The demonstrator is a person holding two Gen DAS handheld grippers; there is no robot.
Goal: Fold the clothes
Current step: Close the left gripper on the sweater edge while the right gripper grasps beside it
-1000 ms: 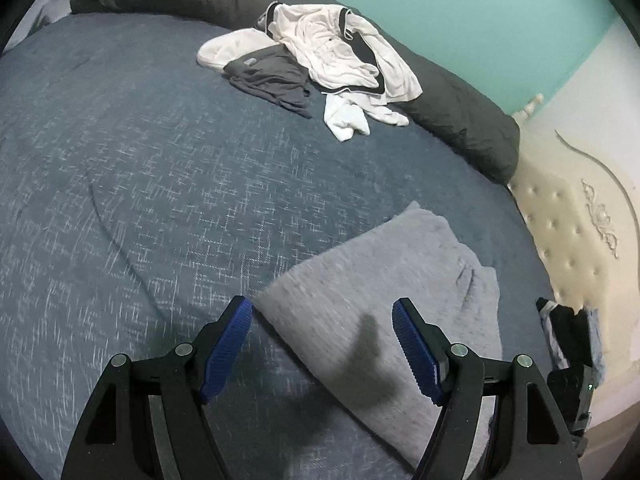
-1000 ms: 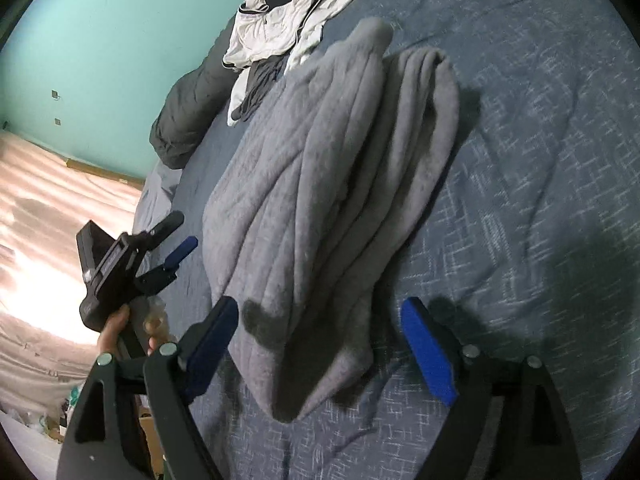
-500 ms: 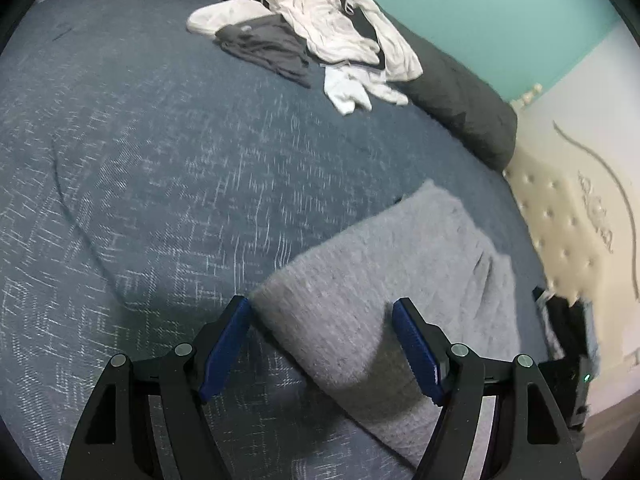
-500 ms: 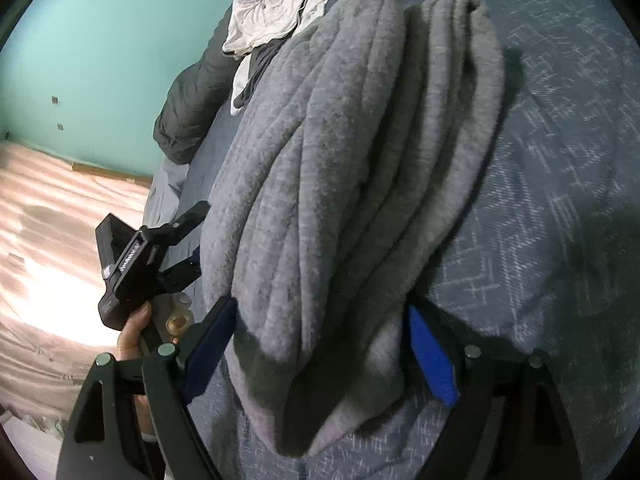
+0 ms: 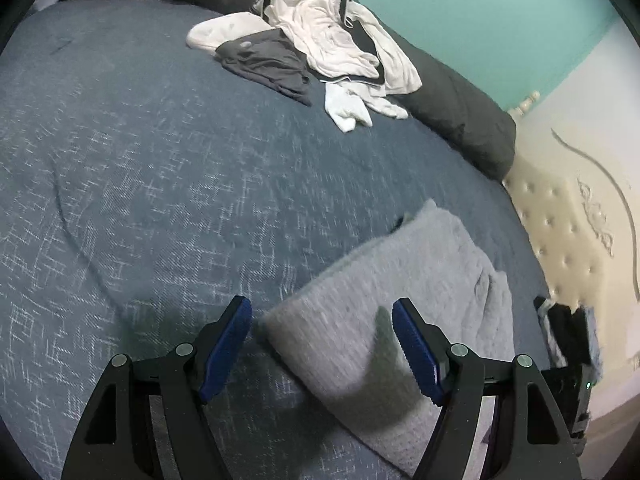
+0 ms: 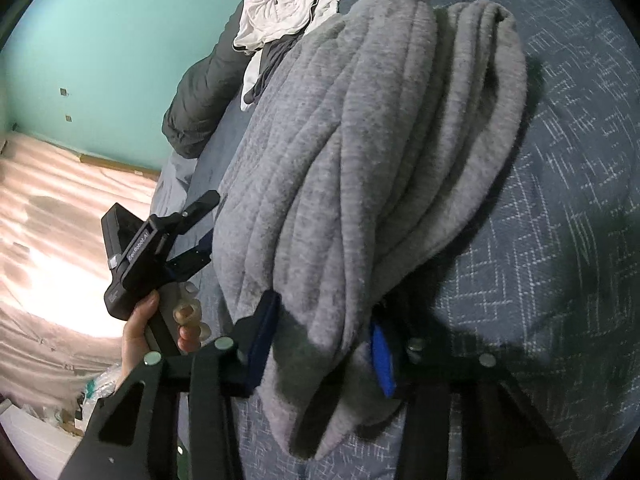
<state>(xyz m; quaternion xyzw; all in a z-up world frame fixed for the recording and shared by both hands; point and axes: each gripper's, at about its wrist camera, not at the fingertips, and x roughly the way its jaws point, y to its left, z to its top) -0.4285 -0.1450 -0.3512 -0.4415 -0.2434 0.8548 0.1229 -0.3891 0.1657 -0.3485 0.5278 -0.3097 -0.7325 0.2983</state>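
A: Grey fleece garment — where's it at?
B: On the bed, blue-grey cover w/ white flecks, bunched lengthwise in long ridges. Near end is up off the cover, inside the right claw.
A: So the right claw's got it?
B: Yep, blue pads pressed onto a thick wad of fleece from both sides; a flap hangs below them.
A: Left claw?
B: Spread wide, nothing between the pads. Hovers over the garment's other end; a corner of it sits just ahead of the left pad. Can't tell if it touches. A hand grips its handle, seen from the right wrist cam.
A: Anything else on the bed?
B: Far side: white clothes w/ black trim, dark grey piece beside them, all against a long dark bolster. Teal wall behind, cream tufted headboard on the right.
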